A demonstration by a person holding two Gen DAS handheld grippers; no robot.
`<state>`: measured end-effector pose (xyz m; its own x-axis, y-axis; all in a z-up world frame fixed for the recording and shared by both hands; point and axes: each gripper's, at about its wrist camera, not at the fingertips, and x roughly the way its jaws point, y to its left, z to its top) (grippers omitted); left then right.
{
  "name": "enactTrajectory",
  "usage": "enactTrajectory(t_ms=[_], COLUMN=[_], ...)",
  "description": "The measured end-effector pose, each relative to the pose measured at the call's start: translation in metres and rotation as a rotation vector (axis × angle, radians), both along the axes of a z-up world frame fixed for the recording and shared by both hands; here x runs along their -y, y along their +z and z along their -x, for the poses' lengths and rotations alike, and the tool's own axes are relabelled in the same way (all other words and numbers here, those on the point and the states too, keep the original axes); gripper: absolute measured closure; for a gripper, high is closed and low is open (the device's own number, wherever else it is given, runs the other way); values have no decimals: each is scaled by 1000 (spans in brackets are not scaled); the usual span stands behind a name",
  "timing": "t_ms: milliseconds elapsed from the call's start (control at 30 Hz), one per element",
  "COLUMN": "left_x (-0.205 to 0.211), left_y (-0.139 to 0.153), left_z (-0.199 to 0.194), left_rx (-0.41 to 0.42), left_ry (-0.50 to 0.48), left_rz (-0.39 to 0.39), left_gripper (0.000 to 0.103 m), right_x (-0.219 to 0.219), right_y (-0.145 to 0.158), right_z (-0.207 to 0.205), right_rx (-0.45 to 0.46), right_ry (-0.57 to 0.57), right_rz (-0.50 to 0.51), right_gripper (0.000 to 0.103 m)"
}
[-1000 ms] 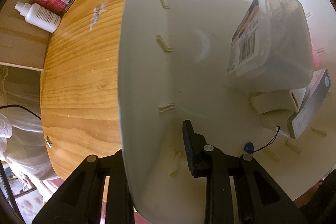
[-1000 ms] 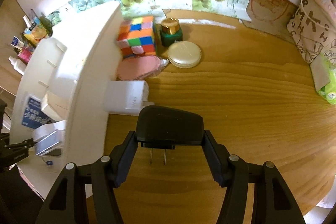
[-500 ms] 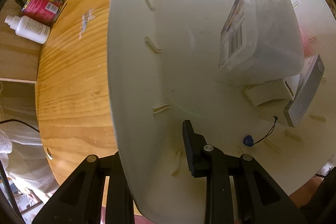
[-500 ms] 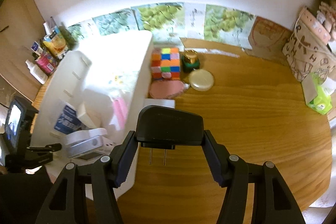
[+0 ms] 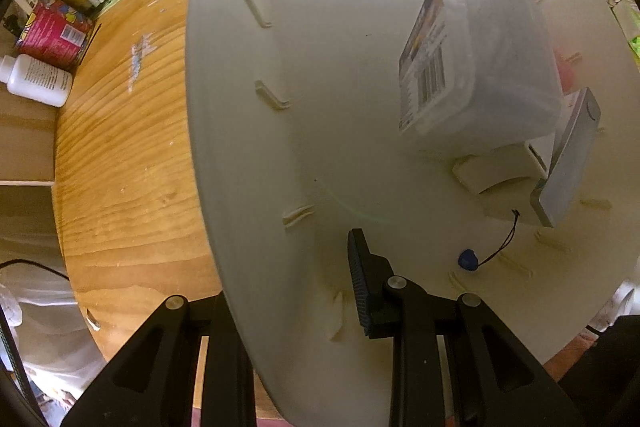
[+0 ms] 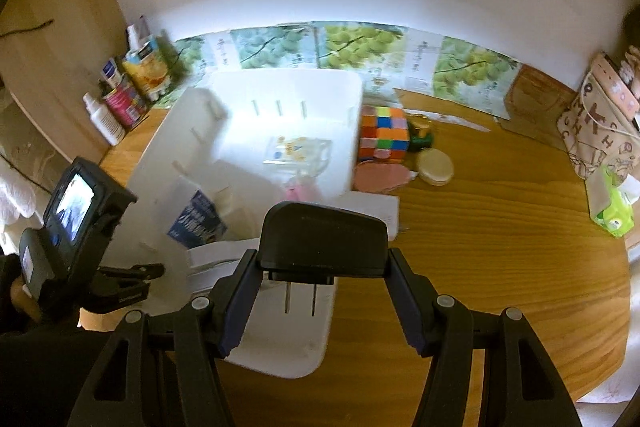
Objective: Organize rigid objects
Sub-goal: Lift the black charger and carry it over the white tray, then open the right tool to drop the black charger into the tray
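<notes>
A white plastic bin (image 5: 240, 147) stands on the wooden table. My left gripper (image 5: 288, 275) points down and is shut on the bin's near wall, one finger outside and one inside. In the bin lie a translucent lidded box (image 5: 488, 67) with a barcode label, a small white block (image 5: 496, 171) and a silver slab (image 5: 568, 163) with a black cord and blue bead. My right gripper (image 6: 322, 267) is shut on a black plug adapter (image 6: 324, 231), prongs toward the camera, held above the bin's (image 6: 352, 131) near right part. The left gripper (image 6: 120, 287) shows at that view's left edge.
Right of the bin sit a colour cube (image 6: 384, 133), a green jar with a gold lid (image 6: 420, 135), a round cream compact (image 6: 436, 167), a pink oval (image 6: 380, 177) and a white box (image 6: 380, 211). A tote bag (image 6: 600, 127) and green tissue pack (image 6: 612, 211) stand far right; bottles and cartons (image 6: 120, 99) back left.
My right gripper has risen and moved left with the adapter, from beside the bin to over it. The left gripper kept its hold on the bin wall and rolled slightly.
</notes>
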<state>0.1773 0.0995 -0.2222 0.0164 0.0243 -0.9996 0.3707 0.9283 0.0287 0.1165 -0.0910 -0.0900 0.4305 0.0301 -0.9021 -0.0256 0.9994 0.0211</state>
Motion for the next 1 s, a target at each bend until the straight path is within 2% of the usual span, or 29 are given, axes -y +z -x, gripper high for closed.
enactTrajectory(t_ms=[600, 1000], left_x=[-4, -4], left_y=[-2, -3], left_z=[-3, 1], left_rx=[-7, -2], left_ry=[-28, -7], left_rz=[19, 7], left_gripper=[74, 76], right_x=[-47, -51], right_y=[-18, -14], right_z=[3, -1], right_rx=[-102, -74], right_ry=[85, 155], right_rz=[11, -29], right_gripper=[40, 40])
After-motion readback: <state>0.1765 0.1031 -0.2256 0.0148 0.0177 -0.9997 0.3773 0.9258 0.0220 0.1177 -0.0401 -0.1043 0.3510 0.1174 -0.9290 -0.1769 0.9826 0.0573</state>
